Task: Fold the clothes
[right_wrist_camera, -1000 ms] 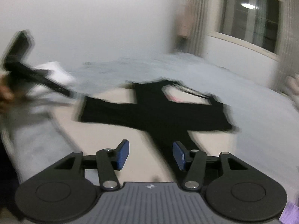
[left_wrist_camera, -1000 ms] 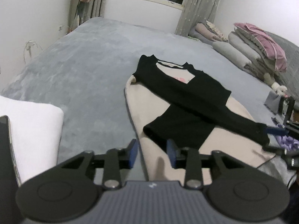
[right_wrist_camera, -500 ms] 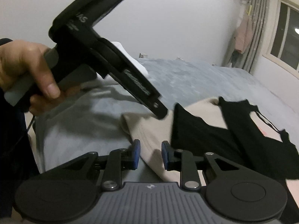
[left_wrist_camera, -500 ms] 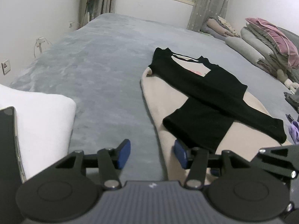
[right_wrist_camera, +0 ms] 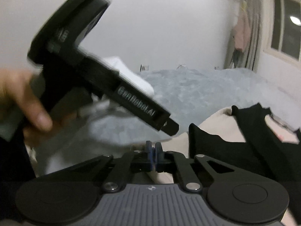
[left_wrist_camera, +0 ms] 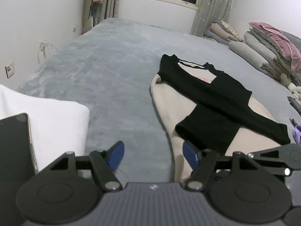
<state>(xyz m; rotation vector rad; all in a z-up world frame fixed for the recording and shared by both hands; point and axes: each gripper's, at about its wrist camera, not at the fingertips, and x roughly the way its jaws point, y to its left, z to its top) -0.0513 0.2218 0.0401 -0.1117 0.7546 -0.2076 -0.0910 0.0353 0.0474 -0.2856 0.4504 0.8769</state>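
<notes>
A cream garment (left_wrist_camera: 167, 111) with black sleeves (left_wrist_camera: 216, 101) crossed over its front lies flat on the grey bed (left_wrist_camera: 112, 75). My left gripper (left_wrist_camera: 153, 150) hovers at its near left hem with the jaws opening. The cream edge lies between the fingers, and the pads do not press on it. In the right wrist view the left gripper (right_wrist_camera: 169, 127) shows from the side, held by a hand (right_wrist_camera: 22, 101). My right gripper (right_wrist_camera: 153, 154) is shut at the cream hem (right_wrist_camera: 178, 137), with fabric apparently pinched between the blue pads. Its linkage (left_wrist_camera: 272, 156) shows low on the right in the left wrist view.
A white folded cloth (left_wrist_camera: 52, 116) with a dark phone (left_wrist_camera: 13, 150) on it lies at the near left. Stacked quilts and pillows (left_wrist_camera: 263, 43) line the right side. A purple item (left_wrist_camera: 297, 133) sits at the right edge. A wall runs along the left.
The right gripper swung across to the near hem beside the left gripper and closed its jaws. The left jaws widened and that hand stayed about where it was.
</notes>
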